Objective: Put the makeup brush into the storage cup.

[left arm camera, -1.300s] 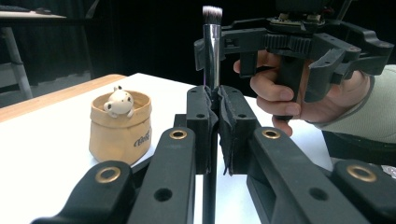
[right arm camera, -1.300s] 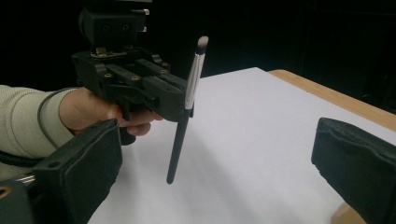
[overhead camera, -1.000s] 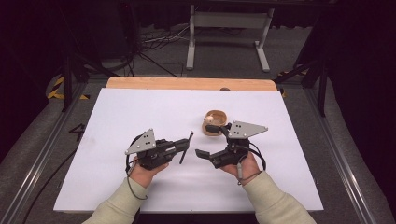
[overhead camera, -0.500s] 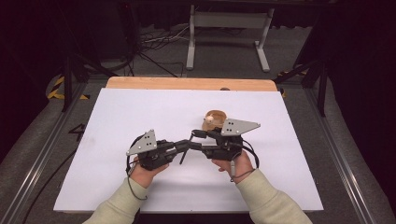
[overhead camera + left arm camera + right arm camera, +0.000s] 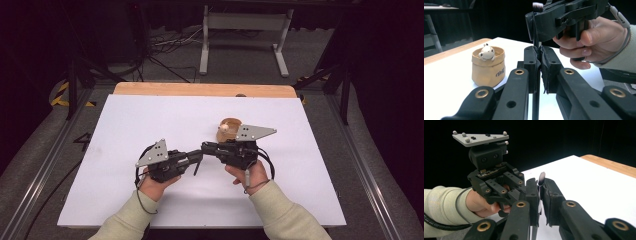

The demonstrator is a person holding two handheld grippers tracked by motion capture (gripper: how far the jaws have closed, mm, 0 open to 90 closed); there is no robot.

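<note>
Held thing: a thin black make-up brush with a dark slender handle and a small pale-tipped tuft (image 5: 537, 5), gripped by both tools at once above the bench.
Left tool (image 5: 196, 159): its two black jaws are pressed together on the brush handle; in the left gripper view the handle runs up through the narrow slit between them.
Right tool (image 5: 206, 147): jaws have just been closing and now pinch the same brush; in the right gripper view the handle's flat grey end (image 5: 541, 178) stands just above the pads.
Brush relative to tools: it spans the short gap where the two tool tips meet, near the middle of the bench, tuft end rising past the right tool's body.
Bench (image 5: 150, 120): white sheet over a wooden top.
Bystander: a small tan paper-bag-shaped pot with a white spotted animal figure peeking out (image 5: 229, 128), standing just behind the right tool, apart from the brush.
Hands: the right hand (image 5: 596, 42) wraps its tool's grip; cream sleeves show.
</note>
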